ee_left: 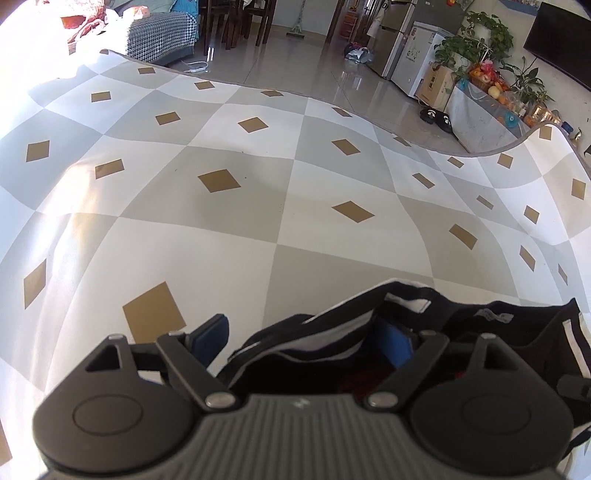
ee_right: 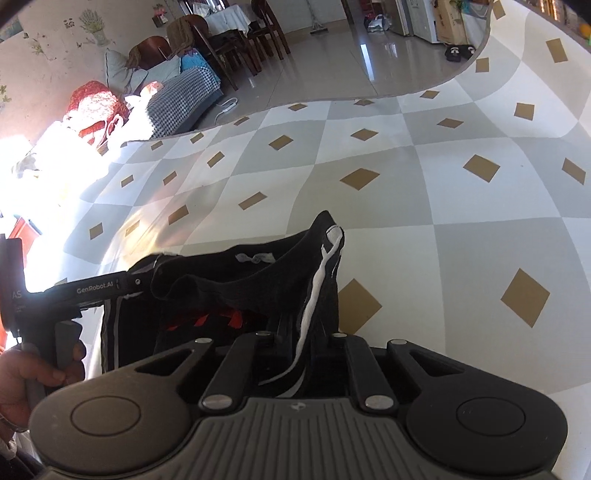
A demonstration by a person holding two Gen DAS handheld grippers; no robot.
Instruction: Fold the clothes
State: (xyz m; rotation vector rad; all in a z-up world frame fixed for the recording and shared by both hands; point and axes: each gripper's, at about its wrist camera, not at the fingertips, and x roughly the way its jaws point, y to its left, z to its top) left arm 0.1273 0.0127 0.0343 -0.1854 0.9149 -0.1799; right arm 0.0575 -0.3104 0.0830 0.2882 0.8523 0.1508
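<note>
1. My left gripper (ee_left: 303, 343) sits at the near edge of the mat (ee_left: 229, 221), with the garment (ee_left: 369, 332) bunched between its fingers and spilling off to the right.
2. My right gripper (ee_right: 310, 347) sits to the right of the left one – the garment (ee_right: 240, 288) hangs between the two, pinched in the right jaws.
3. In the right wrist view, the hand (ee_right: 29, 380) on the left gripper's handle is at the far left.
4. The mat spreads ahead of both grippers; bare floor (ee_left: 288, 62) lies beyond its far edge.
5. Behind the floor – a sofa (ee_left: 159, 33) far left, slippers (ee_left: 437, 118) far right beside a cabinet (ee_left: 480, 122) with plants (ee_left: 480, 37) on it.
</note>
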